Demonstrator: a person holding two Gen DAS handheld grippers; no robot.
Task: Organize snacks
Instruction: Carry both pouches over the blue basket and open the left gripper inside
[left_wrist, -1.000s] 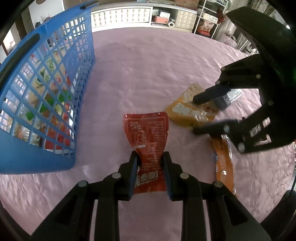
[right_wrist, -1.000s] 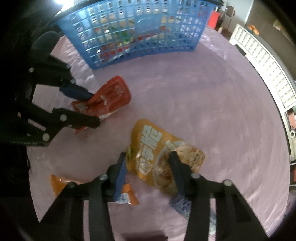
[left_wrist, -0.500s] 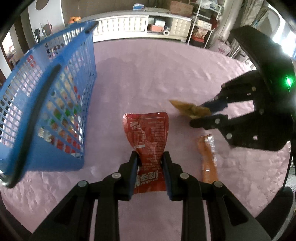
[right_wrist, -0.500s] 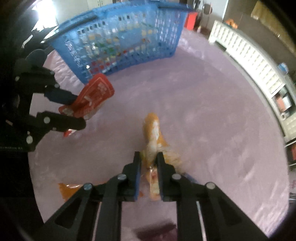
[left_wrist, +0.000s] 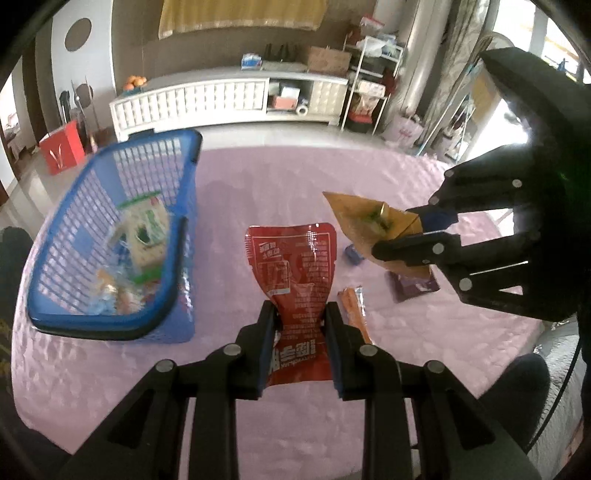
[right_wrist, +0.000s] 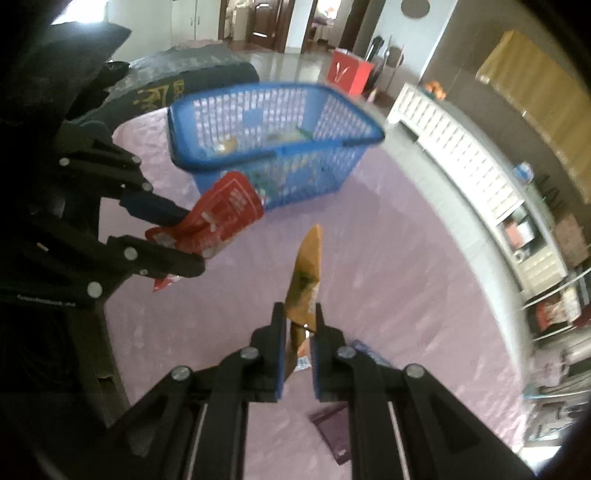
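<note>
A table (left_wrist: 369, 177) covered in a quilted pink cloth fills most of both views. Near its left side in the left wrist view stands a blue basket (left_wrist: 110, 236) of plastic mesh, with several snack packs lying inside it.

The left hand-held gripper (left_wrist: 300, 314) is clamped on the pinched waist of a red snack pouch (left_wrist: 295, 266), held clear above the cloth. The right hand-held gripper (right_wrist: 300, 314) is closed tight on an orange snack pouch (right_wrist: 304, 273), which stands edge-on and also hangs above the table.

On the cloth below lie an orange stick pack (left_wrist: 352, 306), a dark purple packet (left_wrist: 413, 286) and a small blue pack (left_wrist: 354, 254).

Beyond the table runs a long white low cabinet (left_wrist: 221, 99) with tufted fronts and open shelves, oranges on its top. A red paper bag (left_wrist: 62, 151) stands on the pale floor, and a metal rack (left_wrist: 369, 81) holds boxes by the curtains.
</note>
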